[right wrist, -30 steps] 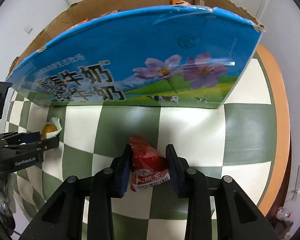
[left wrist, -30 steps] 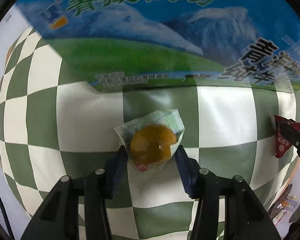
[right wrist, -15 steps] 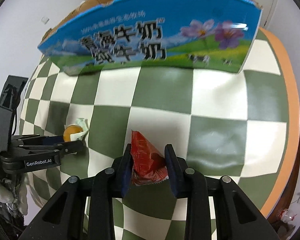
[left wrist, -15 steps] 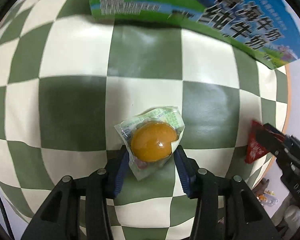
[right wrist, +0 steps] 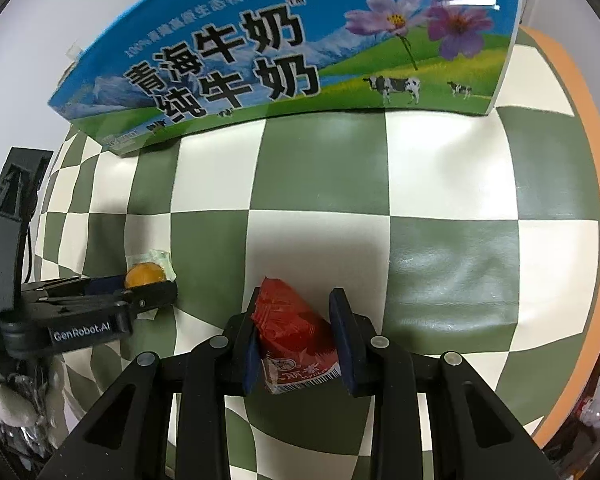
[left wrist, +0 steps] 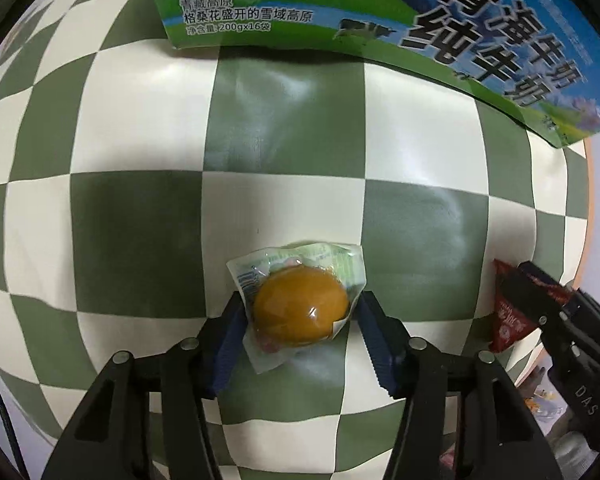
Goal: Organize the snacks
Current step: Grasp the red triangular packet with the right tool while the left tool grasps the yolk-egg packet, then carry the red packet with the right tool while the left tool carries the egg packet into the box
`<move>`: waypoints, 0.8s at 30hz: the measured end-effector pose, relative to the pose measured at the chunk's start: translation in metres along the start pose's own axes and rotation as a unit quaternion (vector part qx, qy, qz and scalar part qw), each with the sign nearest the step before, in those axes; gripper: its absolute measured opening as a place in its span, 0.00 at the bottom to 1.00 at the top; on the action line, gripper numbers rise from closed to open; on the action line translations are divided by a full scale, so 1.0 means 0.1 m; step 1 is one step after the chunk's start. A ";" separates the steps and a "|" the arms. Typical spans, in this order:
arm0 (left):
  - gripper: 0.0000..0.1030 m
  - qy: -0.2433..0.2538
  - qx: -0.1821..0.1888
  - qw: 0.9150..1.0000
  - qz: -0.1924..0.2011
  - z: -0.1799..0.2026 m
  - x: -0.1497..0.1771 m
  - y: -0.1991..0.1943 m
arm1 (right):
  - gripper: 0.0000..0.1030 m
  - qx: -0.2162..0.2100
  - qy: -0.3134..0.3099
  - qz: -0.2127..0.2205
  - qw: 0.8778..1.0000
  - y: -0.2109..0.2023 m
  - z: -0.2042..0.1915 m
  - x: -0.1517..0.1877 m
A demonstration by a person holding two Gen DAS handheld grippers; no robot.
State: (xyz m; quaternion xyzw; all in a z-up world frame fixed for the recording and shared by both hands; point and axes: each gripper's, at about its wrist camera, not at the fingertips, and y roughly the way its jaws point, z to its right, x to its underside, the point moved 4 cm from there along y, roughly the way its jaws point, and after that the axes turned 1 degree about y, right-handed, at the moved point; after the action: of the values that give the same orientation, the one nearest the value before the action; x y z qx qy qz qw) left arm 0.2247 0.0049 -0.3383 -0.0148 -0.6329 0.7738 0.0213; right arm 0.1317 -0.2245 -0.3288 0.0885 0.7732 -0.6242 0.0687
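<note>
Both grippers over checkered cloth, each with a wrapped snack between its fingers.
Left wrist view: left gripper (left wrist: 300, 312) jaws were opening, a gap showing on the right pad side, the orange snack (left wrist: 300, 310) in clear wrap between them on the tablecloth (left wrist: 140, 240); milk carton (left wrist: 480, 32) behind. Right wrist view: right gripper (right wrist: 296, 334) pinched the red snack packet (right wrist: 294, 334), pads pressed on both sides, just above the cloth, near the carton's front.

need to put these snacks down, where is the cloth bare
Bare checkered cloth runs between the milk carton box and both snacks, and right of the red packet to the orange edge. Crowded between the red packet and egg-yolk packet.
</note>
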 end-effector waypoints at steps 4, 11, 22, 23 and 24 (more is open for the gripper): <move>0.47 -0.014 0.012 1.000 0.005 0.06 0.10 -0.11 | 0.31 -0.013 0.009 0.008 1.000 -0.13 0.03 0.02; 0.47 0.002 0.066 0.997 0.045 0.27 -0.05 -0.74 | 0.30 -0.061 0.024 0.049 0.997 -0.67 0.03 -0.15; 0.47 0.064 0.078 0.984 0.149 0.78 -1.36 -1.95 | 0.30 -0.070 0.010 0.141 0.988 -1.48 0.05 -1.26; 0.47 0.063 0.067 0.984 0.150 0.71 -1.48 -1.94 | 0.30 -0.061 0.009 0.144 0.988 -1.48 0.09 -1.39; 0.47 0.062 0.057 0.985 0.147 0.68 -1.64 -1.91 | 0.30 -0.043 0.008 0.142 0.989 -1.44 0.14 -1.56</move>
State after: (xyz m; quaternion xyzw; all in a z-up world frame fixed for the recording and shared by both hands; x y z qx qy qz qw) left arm 0.3876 -0.0324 -0.1379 -0.1548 -0.5762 0.8008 -0.0528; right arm 0.2514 -0.2754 -0.1605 0.1998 0.7794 -0.5735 0.1544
